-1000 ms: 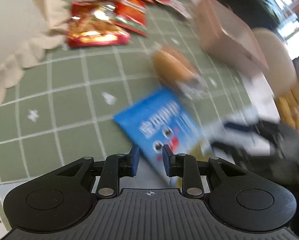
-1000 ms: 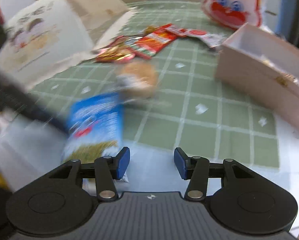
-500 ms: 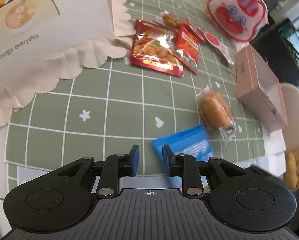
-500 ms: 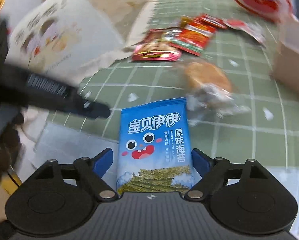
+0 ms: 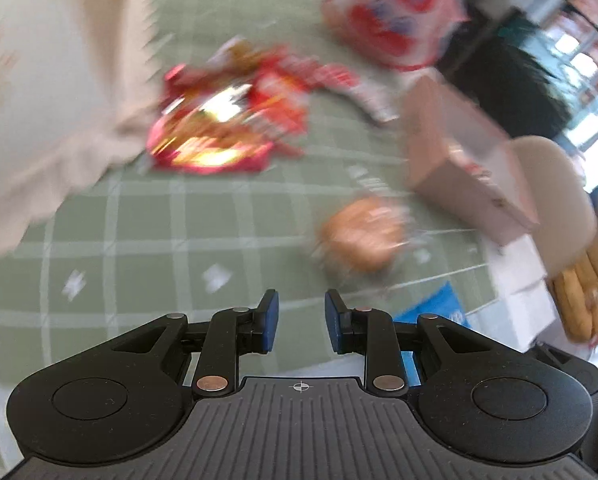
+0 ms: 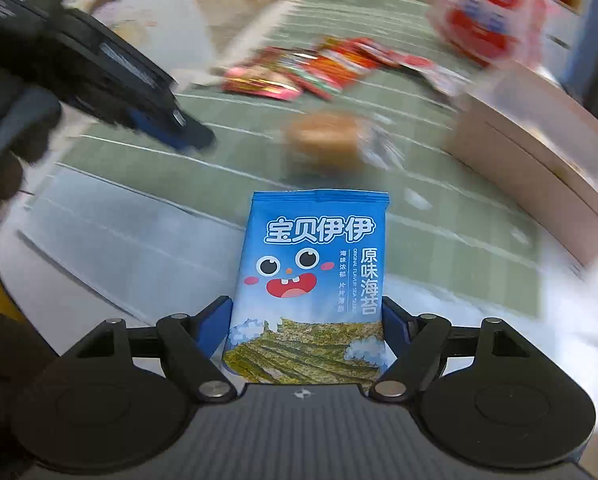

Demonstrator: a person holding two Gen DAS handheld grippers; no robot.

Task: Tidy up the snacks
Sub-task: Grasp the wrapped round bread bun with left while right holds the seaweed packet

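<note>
My right gripper (image 6: 307, 320) is shut on a blue seaweed snack packet (image 6: 313, 276), held by its two side edges above the table. A corner of the packet also shows in the left wrist view (image 5: 439, 308). My left gripper (image 5: 297, 322) is open a little and empty, above the green checked tablecloth (image 5: 139, 220). A wrapped bun (image 5: 361, 234) lies ahead of it to the right; it also shows in the right wrist view (image 6: 325, 140). Red snack packets (image 5: 223, 124) lie further back. The left gripper appears at the left of the right wrist view (image 6: 167, 124).
A pink box (image 5: 463, 164) stands on the right, also in the right wrist view (image 6: 539, 140). A red and white bunny bag (image 5: 395, 12) sits at the back. A cream cloth bag (image 5: 39, 92) fills the left. Both views are motion-blurred.
My right gripper has closed on the blue packet and lifted it. My left gripper has let go of the packet and swung away over the tablecloth, still moving.
</note>
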